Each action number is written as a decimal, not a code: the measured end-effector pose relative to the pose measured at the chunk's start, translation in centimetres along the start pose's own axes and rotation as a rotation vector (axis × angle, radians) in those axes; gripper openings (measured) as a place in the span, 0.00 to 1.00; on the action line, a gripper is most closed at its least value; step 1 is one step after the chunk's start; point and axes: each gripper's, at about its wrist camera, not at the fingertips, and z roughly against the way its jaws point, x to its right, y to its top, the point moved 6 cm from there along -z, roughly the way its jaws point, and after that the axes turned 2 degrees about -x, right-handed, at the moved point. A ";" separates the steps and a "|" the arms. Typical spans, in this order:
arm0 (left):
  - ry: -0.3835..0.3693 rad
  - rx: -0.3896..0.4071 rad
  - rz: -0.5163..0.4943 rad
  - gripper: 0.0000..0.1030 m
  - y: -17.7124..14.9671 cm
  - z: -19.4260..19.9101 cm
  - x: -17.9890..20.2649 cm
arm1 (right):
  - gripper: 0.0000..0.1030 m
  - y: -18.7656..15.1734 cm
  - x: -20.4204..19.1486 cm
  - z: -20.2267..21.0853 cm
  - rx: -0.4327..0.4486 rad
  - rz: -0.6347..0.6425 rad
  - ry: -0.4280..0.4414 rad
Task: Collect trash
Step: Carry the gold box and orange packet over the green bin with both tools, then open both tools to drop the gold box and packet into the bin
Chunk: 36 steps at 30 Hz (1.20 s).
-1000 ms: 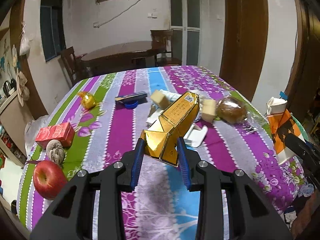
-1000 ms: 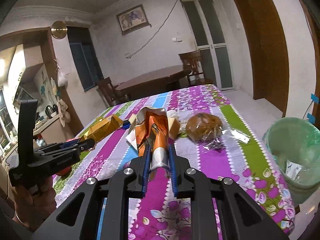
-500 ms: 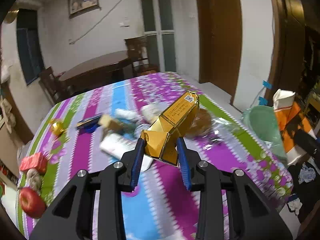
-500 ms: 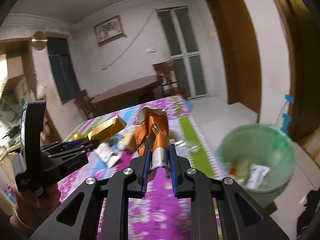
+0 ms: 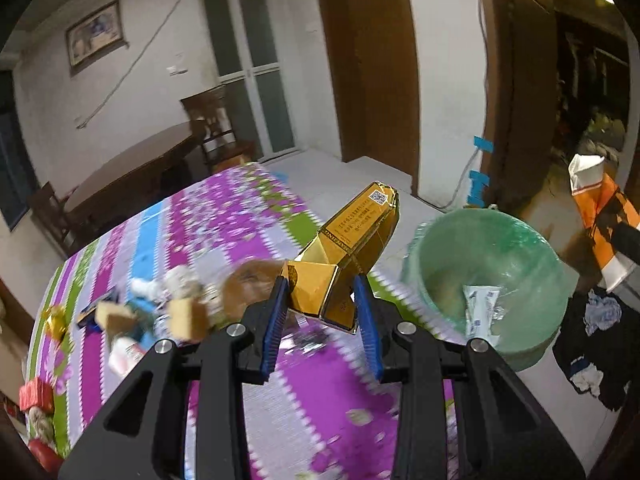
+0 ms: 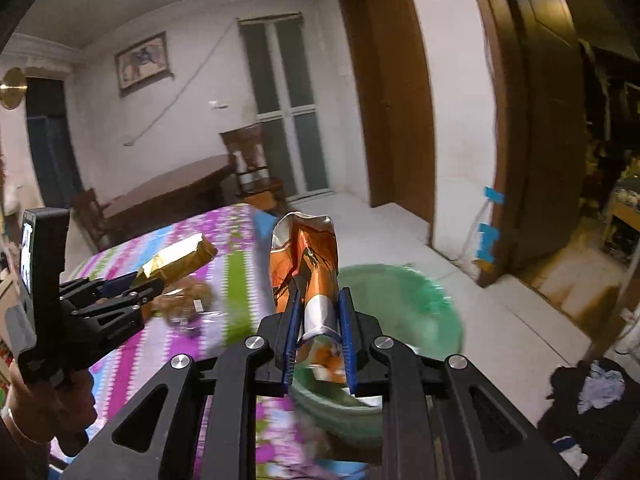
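Left claw [image 5: 320, 312] pinching gold carton [image 5: 348, 248], held above desk [image 5: 320, 392] edge beside green bin [image 5: 488, 272]. Right claw [image 6: 318, 332] clamped on orange carton [image 6: 306, 264], seemingly over bin [image 6: 400, 292]; view blurred.

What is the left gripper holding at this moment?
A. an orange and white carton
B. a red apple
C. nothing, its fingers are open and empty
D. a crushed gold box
D: in the left wrist view the left gripper is shut on the crushed gold box, while the orange and white carton sits in the right gripper, near the green bin.
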 end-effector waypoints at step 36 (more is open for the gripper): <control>-0.197 -0.155 -0.242 0.33 1.2 -9.6 13.1 | 0.21 -1.7 8.3 -14.0 -0.286 -0.151 -0.096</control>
